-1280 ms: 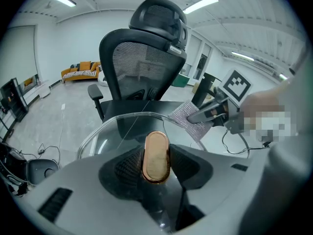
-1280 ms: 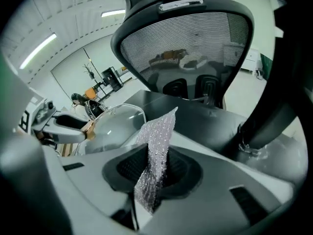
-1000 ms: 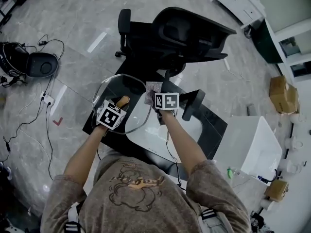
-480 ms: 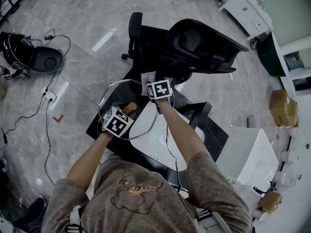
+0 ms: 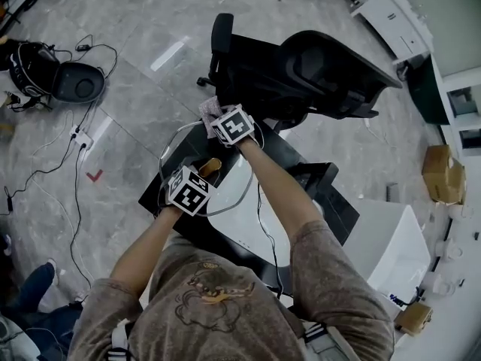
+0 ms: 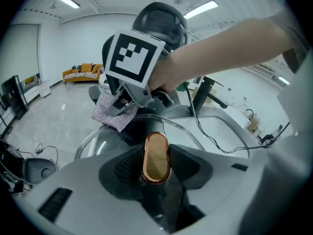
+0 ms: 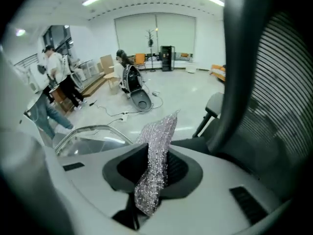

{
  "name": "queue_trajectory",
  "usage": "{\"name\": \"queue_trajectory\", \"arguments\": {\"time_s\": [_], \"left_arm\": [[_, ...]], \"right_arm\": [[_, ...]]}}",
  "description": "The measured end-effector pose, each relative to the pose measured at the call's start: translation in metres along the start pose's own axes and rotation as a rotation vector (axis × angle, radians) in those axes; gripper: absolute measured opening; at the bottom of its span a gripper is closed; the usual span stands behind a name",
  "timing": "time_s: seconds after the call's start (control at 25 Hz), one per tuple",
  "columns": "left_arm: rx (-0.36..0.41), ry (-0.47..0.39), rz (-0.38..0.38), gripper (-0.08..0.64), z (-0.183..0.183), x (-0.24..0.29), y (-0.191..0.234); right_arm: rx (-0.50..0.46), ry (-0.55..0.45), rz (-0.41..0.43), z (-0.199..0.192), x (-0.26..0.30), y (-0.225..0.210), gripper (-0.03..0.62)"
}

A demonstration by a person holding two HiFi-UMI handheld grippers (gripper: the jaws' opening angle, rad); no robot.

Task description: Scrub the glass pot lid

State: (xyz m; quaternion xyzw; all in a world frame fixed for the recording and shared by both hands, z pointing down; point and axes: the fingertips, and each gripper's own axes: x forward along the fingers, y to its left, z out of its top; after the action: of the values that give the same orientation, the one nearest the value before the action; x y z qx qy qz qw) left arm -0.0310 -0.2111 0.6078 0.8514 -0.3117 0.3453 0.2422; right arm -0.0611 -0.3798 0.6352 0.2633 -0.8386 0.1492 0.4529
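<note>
The glass pot lid (image 5: 170,150) is held up on edge over the black table, its rim also showing in the left gripper view (image 6: 89,142) and the right gripper view (image 7: 91,129). My left gripper (image 5: 204,173) is shut on the lid's copper-coloured knob (image 6: 156,156), which stands between its dark pads. My right gripper (image 5: 218,115) is shut on a silvery scrub cloth (image 7: 156,160). It holds the cloth (image 5: 210,109) at the lid's far rim. Seen from the left gripper, the cloth (image 6: 116,114) hangs against the glass below the right gripper's marker cube (image 6: 133,58).
A black office chair (image 5: 316,74) stands just beyond the lid. A white basin (image 5: 252,220) lies in the black table (image 5: 331,201) under my arms. A white bin (image 5: 394,239) is at right. Cables and a dark helmet-like thing (image 5: 71,81) lie on the floor left. People (image 7: 54,77) stand far off.
My right gripper has carried the cloth across the lid toward its far rim. The left gripper keeps its hold on the knob.
</note>
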Motion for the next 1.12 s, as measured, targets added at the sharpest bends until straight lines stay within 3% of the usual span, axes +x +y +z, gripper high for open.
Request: {"name": "queue_trajectory", "arguments": {"time_s": [0.32, 0.6, 0.68, 0.88, 1.12], "left_arm": [[0.006, -0.008, 0.009, 0.187, 0.000, 0.000, -0.001], [0.014, -0.015, 0.024, 0.187, 0.000, -0.001, -0.001], [0.017, -0.019, 0.033, 0.187, 0.000, -0.001, 0.000], [0.022, -0.031, 0.045, 0.187, -0.001, 0.000, 0.000], [0.029, -0.043, 0.059, 0.187, 0.000, -0.002, 0.001]], "right_arm": [[-0.298, -0.021, 0.292, 0.041, 0.026, 0.088, 0.092], [-0.643, 0.007, 0.533, 0.041, 0.027, 0.164, 0.091], [-0.686, 0.049, 0.611, 0.036, 0.025, 0.179, 0.091], [-0.690, 0.134, 0.826, 0.015, 0.014, 0.217, 0.091], [-0.767, 0.207, 0.947, 0.001, 0.003, 0.236, 0.091]]}}
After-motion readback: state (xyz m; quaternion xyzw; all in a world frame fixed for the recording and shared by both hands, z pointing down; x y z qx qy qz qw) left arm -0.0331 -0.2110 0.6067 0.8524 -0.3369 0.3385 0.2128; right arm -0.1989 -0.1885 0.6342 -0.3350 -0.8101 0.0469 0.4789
